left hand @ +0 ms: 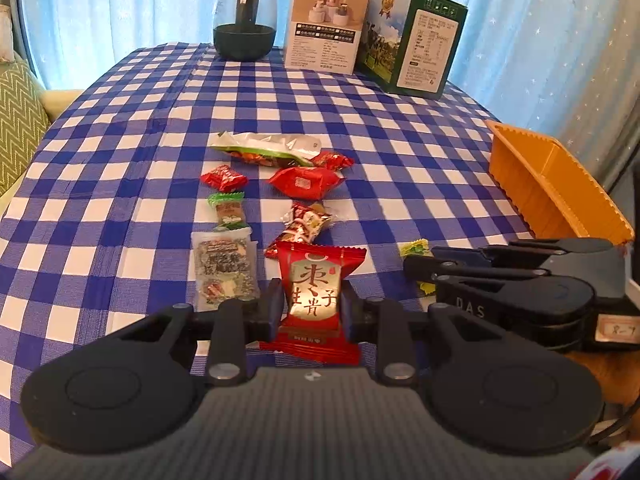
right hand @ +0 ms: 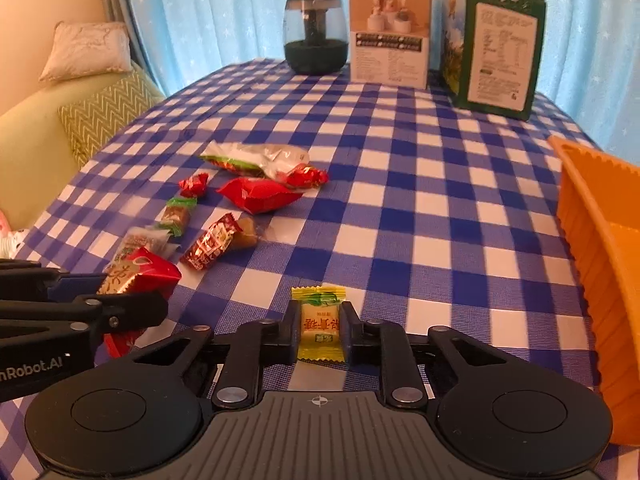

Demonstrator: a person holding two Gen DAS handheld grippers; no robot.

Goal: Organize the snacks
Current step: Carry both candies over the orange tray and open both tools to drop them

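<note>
my left gripper [left hand: 311,308] has its pads pressed against both sides of a red date snack packet [left hand: 316,292] with gold characters on the front, the packet standing upright between the fingers. my right gripper [right hand: 320,332] is pinching a small yellow candy [right hand: 320,326] with a green-printed top end, its pads tight on either side, low over the blue and white checked tablecloth [right hand: 400,200]. in the left view the right gripper sits just to the right of mine, lying sideways, with the yellow wrapper poking out at its tip. just beyond the left fingers lies the rest of the pile: a clear packet of mixed nuts [left hand: 224,268] at the left, a red and silver twisted candy [left hand: 306,222] ahead, a green-ended candy [left hand: 229,210], a small red candy [left hand: 224,178], a plump red packet [left hand: 306,182], and a long green and white pouch [left hand: 266,148] farthest off. the orange bin [right hand: 600,248] stands at the right edge of the table, well apart from the pile. at the far end stand a dark glass jar [left hand: 245,20], a white box [left hand: 326,26] and a green box [left hand: 416,40], the two boxes side by side.
</note>
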